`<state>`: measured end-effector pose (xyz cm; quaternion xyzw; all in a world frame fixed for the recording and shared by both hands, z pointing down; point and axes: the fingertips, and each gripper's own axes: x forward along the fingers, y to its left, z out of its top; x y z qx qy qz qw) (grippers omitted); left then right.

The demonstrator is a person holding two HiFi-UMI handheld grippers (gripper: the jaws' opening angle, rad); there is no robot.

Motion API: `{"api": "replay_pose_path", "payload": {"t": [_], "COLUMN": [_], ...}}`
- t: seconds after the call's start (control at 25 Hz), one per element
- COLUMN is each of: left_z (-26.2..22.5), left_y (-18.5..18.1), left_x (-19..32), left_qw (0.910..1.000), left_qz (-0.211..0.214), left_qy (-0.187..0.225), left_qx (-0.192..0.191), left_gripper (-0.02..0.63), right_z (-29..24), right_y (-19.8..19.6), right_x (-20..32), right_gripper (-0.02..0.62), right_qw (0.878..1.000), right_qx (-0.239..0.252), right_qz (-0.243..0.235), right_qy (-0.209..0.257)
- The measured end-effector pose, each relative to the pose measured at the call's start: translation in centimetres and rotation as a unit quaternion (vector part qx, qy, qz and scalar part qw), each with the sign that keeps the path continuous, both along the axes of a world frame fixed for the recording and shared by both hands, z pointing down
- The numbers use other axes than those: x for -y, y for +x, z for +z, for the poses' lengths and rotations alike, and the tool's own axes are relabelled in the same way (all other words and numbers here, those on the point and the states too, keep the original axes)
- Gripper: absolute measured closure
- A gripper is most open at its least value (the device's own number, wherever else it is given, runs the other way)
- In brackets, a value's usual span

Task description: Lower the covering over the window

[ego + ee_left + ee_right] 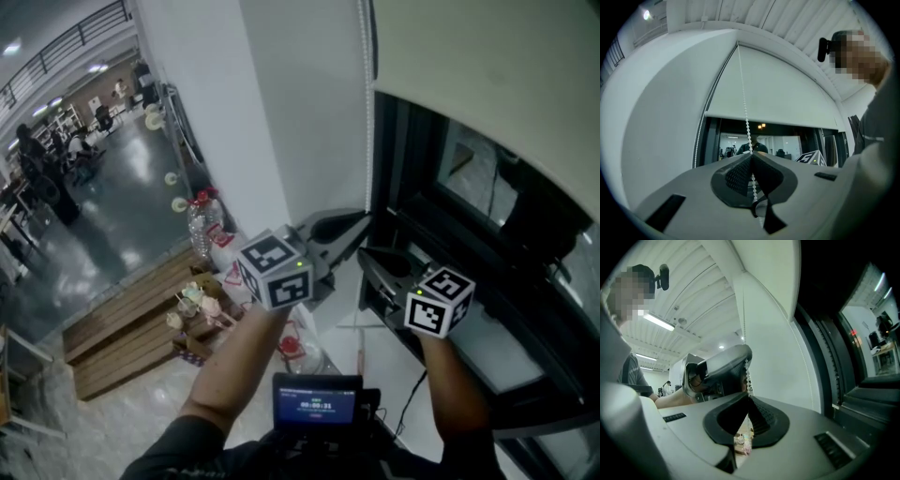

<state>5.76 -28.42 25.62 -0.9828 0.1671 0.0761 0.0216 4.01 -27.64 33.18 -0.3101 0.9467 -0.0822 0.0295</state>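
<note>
Left gripper [751, 154] fingers [736, 176] pinch bead chain [742, 84], roller blind [783, 93] behind.

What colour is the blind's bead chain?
White bead chain; shows best in the left gripper view, pinched by the left gripper.

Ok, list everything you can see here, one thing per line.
blind: one, off-white, partly lowered over the window
bead chain: one, white, hanging in front of the blind
window frame: one, dark, below the blind
wall: one, white, left of the window
bottles: at least two, clear with red caps, on the floor by the wall
wooden pallets: one stack, brown, floor at left
screen: one, black with blue display, at the person's chest
left gripper: one, grey, fingers shut on the bead chain
right gripper: one, grey, fingers shut, below the left gripper
</note>
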Motion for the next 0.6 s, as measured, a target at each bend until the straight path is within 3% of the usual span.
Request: {"api": "replay_pose_path", "payload": {"t": [0.52, 0.6], "left_z": [5.4, 5.4], "left_y": [-0.3, -0.5], "left_x": [-0.1, -0.1], "left_qw": [0.9992, 0.9992], "left_qz": [-0.013, -0.017], "left_qy": [-0.032, -0.027], "left_qx": [0.018, 0.023], "left_gripper": [0.598, 0.598], "right_z": [5.2, 5.1], "right_y": [0.4, 1.1], "right_x": [-0.6, -0.7], "right_gripper": [0.589, 0.554], "right_qw": [0.998, 0.997], "right_qx": [-0.04, -0.066], "right_qz": [-0.001, 0.02], "right_qy": [-0.041, -0.034]}}
